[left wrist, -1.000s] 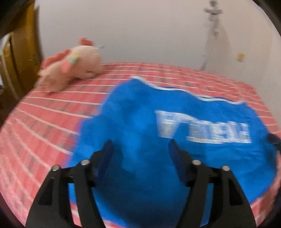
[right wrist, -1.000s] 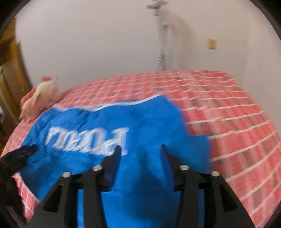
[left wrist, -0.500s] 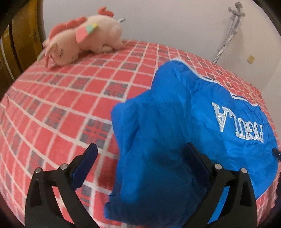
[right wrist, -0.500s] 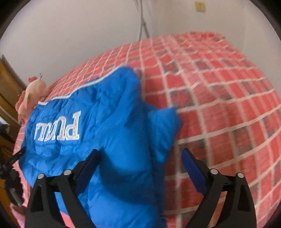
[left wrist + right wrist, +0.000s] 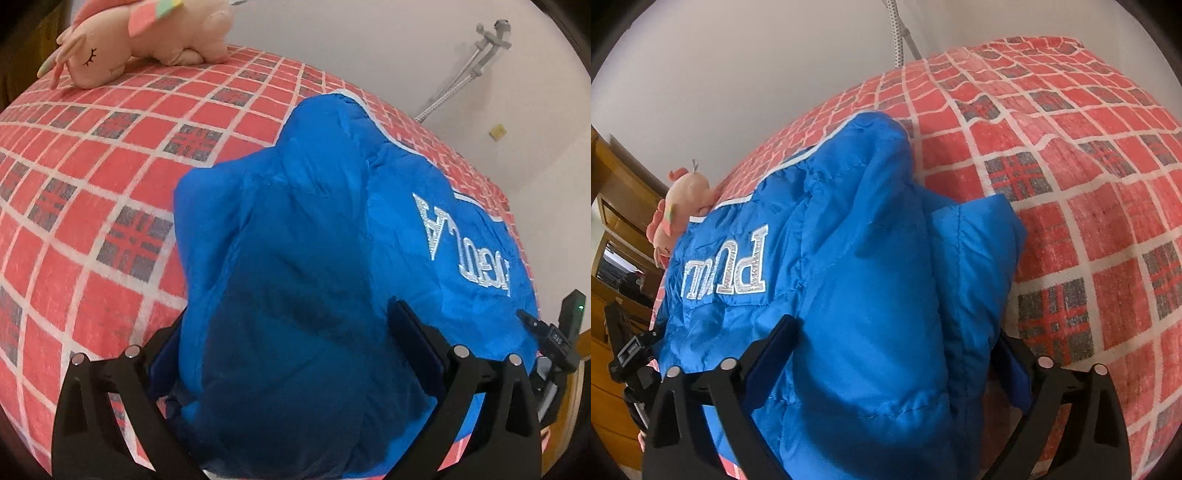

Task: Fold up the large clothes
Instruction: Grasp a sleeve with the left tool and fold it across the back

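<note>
A blue padded jacket (image 5: 314,240) with silver lettering lies folded on a red checked bed. My left gripper (image 5: 295,350) is open, its fingers wide on either side of the jacket's near left end, which bulges between them. My right gripper (image 5: 894,354) is open too, straddling the jacket's (image 5: 849,258) near right end, where a folded sleeve lies on top. Neither pair of pads presses the cloth. The left fingertips are partly hidden by fabric.
A pink plush toy (image 5: 147,40) lies at the far left of the bed (image 5: 92,184). Bare bed (image 5: 1089,184) extends right of the jacket. A white wall with a metal hose (image 5: 461,77) is behind. Wooden furniture (image 5: 617,221) stands at left.
Both grippers have opened wide and swung outward to the jacket's two ends, then closed in and dropped lower. The jacket's ends now sit between the fingers.
</note>
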